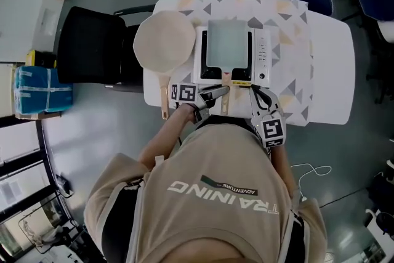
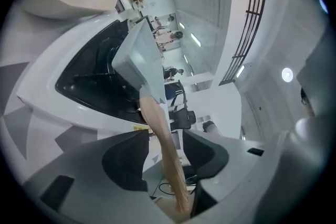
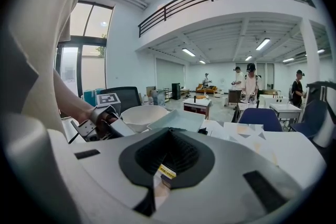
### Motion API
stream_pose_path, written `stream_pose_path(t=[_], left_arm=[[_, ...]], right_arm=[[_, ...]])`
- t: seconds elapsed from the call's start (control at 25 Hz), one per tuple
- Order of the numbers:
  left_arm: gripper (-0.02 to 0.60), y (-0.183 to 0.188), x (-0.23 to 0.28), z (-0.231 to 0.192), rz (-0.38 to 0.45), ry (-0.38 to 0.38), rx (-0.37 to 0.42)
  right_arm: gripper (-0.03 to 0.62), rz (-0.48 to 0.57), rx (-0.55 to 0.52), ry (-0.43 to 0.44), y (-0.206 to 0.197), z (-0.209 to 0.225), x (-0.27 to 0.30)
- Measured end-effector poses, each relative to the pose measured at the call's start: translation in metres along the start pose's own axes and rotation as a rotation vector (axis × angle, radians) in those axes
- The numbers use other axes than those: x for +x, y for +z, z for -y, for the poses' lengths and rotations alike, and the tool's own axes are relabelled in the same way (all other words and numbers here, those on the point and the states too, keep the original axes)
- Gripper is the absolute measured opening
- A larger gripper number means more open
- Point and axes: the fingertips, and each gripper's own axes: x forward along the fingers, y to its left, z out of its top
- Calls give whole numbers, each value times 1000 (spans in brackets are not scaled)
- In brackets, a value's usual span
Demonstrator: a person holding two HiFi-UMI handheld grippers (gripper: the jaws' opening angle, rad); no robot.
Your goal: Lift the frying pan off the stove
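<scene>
The square frying pan (image 1: 226,41) sits on the white induction stove (image 1: 262,57) at the centre of the head view, its wooden handle (image 2: 169,157) pointing down-frame. The left gripper (image 1: 218,93) is released, jaws wide on either side of that handle, pads not pressing. The right gripper (image 1: 257,93), by the stove's lower right corner, is clenched on nothing. A round pan (image 1: 164,41) lies left of the stove

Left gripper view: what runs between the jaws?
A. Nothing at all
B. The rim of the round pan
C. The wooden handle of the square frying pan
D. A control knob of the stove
C: the wooden handle of the square frying pan passes between the jaws of the left gripper, which stand apart on either side of it.
</scene>
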Motion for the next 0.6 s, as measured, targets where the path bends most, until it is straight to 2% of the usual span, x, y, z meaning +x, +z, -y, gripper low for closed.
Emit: stream_pose_path(t=[0.2,0.6], left_arm=[[201,-6,17,-4,-82,-13,-9],[199,-10,47,-6,-188,-53,-14]], right_arm=[[-3,-4,30,-31,-3,9,-4],[-3,-33,62,-86,-18,17,-15]])
